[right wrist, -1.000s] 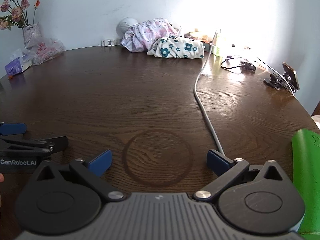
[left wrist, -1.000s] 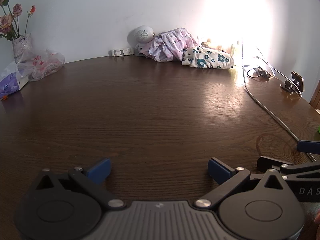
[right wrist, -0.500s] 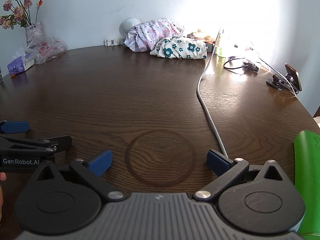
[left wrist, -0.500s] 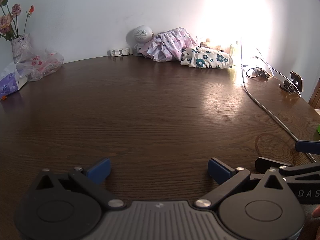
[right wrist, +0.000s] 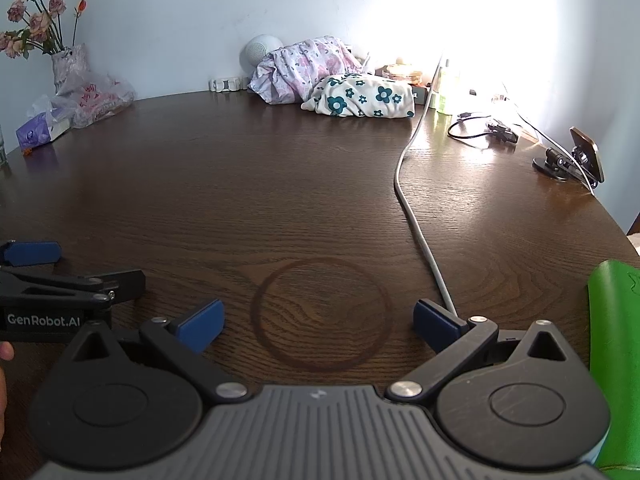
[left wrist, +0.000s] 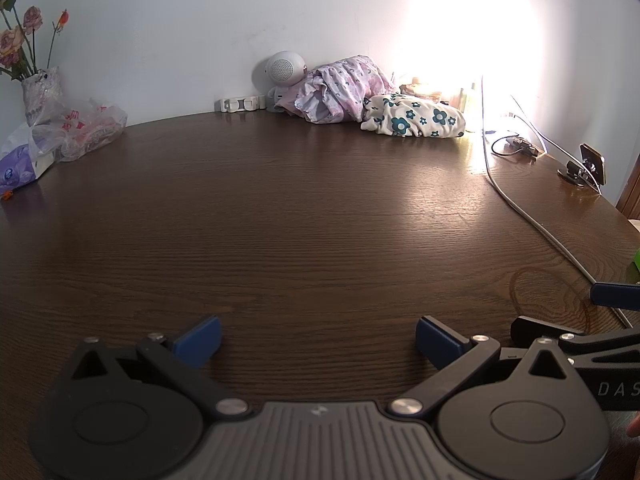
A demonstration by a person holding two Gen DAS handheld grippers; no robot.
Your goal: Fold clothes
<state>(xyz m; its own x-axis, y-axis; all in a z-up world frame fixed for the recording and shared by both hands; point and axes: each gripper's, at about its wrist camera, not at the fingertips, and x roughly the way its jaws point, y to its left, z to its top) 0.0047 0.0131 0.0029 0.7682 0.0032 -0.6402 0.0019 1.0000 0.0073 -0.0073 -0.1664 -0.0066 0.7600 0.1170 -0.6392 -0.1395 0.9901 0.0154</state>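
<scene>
Both grippers are hovering low over the near edge of the dark wooden table (left wrist: 304, 216), side by side and pointing toward the far wall. The left gripper (left wrist: 318, 338) is holding its jaws wide apart with nothing but bare wood between the blue pads (left wrist: 200, 338). The right gripper (right wrist: 318, 322) is likewise spreading its jaws wide, empty, and framing a faint ring mark (right wrist: 322, 314) in the tabletop. The clothes are lying well apart from both, up at about 12 o'clock against the wall: a pink garment (left wrist: 340, 88) is bunching in a heap, and a white floral garment (left wrist: 416, 120) is resting just beside it at its right, touching it. A round grey speaker (left wrist: 282, 68) is sitting just left of the pink heap, with a white power strip (left wrist: 242, 104) beside it. A grey cable (right wrist: 416, 216) is running from the bright far corner at 1 o'clock down toward the right gripper's right pad. At 10 o'clock a vase of flowers (right wrist: 70, 66) is standing behind a crumpled plastic bag (right wrist: 100, 98) and a purple tissue pack (right wrist: 34, 130). At 2 o'clock a phone stand (right wrist: 576, 158) is leaning near the edge. Something green (right wrist: 614, 344) is showing at the right gripper's 4 o'clock; I cannot tell what it is.
</scene>
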